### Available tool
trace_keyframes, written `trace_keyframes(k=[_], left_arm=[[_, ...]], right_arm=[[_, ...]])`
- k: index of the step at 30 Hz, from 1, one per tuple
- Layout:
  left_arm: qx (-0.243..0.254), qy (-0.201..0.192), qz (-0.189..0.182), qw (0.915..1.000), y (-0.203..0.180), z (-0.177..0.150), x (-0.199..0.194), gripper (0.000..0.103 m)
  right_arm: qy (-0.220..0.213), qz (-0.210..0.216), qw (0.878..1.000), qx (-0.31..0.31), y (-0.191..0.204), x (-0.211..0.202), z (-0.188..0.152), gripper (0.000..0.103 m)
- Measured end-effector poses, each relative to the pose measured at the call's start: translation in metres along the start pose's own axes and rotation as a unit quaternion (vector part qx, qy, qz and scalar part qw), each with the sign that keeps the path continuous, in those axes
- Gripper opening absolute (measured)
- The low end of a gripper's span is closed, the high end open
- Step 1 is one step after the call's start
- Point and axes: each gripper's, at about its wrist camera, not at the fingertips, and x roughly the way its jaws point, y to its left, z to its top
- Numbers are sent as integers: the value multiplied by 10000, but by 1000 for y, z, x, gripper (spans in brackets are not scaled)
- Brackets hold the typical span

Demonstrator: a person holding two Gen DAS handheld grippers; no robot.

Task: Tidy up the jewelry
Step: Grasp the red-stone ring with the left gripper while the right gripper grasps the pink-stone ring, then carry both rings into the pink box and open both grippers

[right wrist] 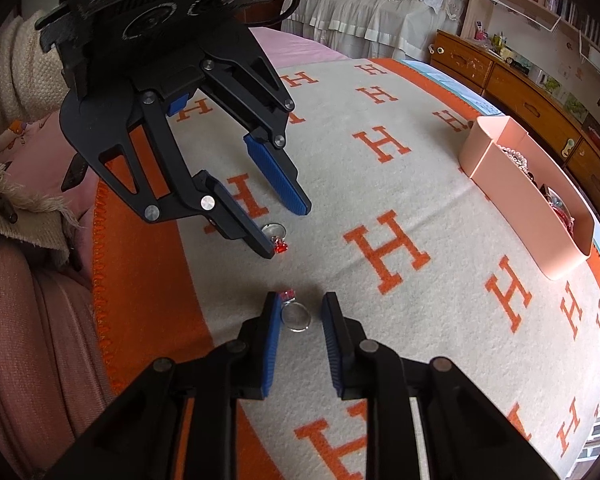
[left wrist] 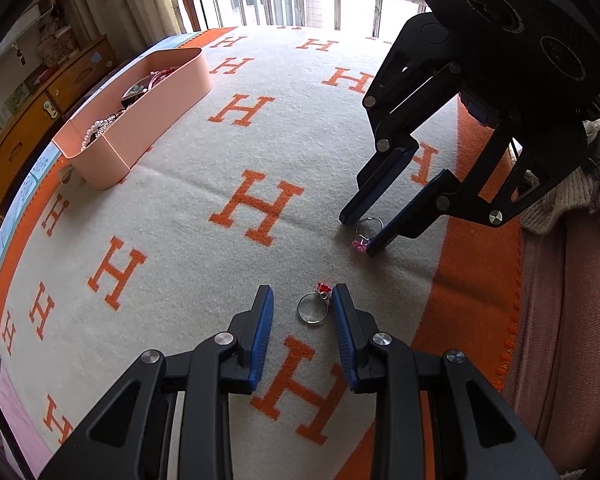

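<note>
A silver ring with a red stone point(left wrist: 315, 307) lies on the blanket between the fingers of my open left gripper point(left wrist: 302, 294), close to the right finger; it also shows in the right wrist view point(right wrist: 275, 237). A silver ring with a pink stone point(left wrist: 365, 234) lies between the fingers of my open right gripper point(left wrist: 358, 236); in the right wrist view the pink ring point(right wrist: 295, 314) sits between the right gripper's fingers point(right wrist: 299, 300). The left gripper point(right wrist: 286, 234) shows there too. Both grippers' fingertips are down at the blanket. A pink organizer tray point(left wrist: 140, 120) holds pearls and other jewelry.
The cream blanket with orange H letters point(left wrist: 260, 208) covers the bed. The pink tray point(right wrist: 540, 216) stands at the far side, near wooden drawers point(right wrist: 532, 100). A person's cream sweater point(left wrist: 580, 184) and pink trousers are at the orange border.
</note>
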Motion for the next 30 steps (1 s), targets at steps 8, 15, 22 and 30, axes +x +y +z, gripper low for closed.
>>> trace_keyframes(k=[8,15,22,30], left_arm=[[112,22,-39,9999,-5,2,0,17],[181,76,-1,9998,-10,7,2,13],[88,79,116,9999,-13,11,1,5],[-2,97,289,9995,-14,8,-3,5]], right_arm=[[1,0,9999,145,-2,-4,-3,7],[-24,43,9996,279,-5,-6,-6,7],[-93,70,9991,410,-7,-9,-9,7],[-354,59,9977,580,-13,-24,-8,7]])
